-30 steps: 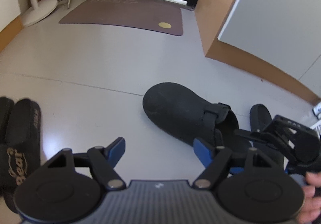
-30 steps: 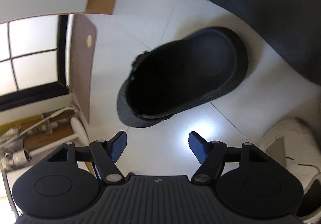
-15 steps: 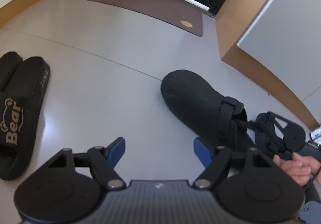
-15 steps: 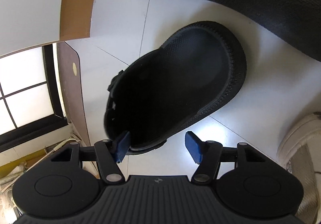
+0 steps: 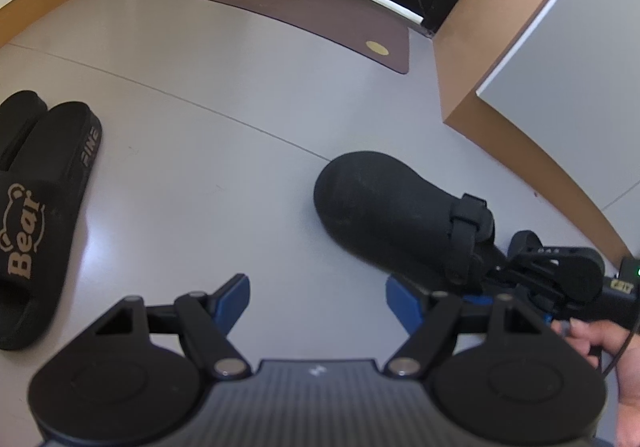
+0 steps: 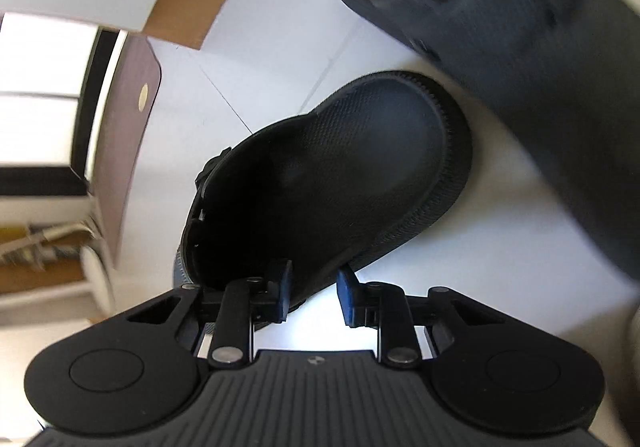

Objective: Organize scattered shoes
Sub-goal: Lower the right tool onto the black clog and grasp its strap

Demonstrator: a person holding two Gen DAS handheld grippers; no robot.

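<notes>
Since a second ago the right hand-held gripper (image 6: 310,293) has closed in on the black clog (image 6: 328,183): its blue pads, then wide apart and short of the shoe, now straddle the clog's near side wall, one pad inside the opening and one outside. The jaws are narrow and closing on that rim. In the left wrist view the same clog (image 5: 394,221) lies on the grey floor (image 5: 208,167) to the right, toe pointing far-left, strap across its back, with the right hand-held gripper (image 5: 490,279) at its heel and a hand (image 5: 600,343) behind it. The view has also shifted, so more of the black slides (image 5: 38,215) printed "Bear" shows at the left.

The left hand-held gripper (image 5: 318,301) hangs over bare floor with its jaws wide and nothing between them, the clog just beyond its right pad.

A second black clog (image 6: 500,19), blurred, lies far-right of the gripped one. A brown doormat (image 5: 304,13) lies at the far doorway.
</notes>
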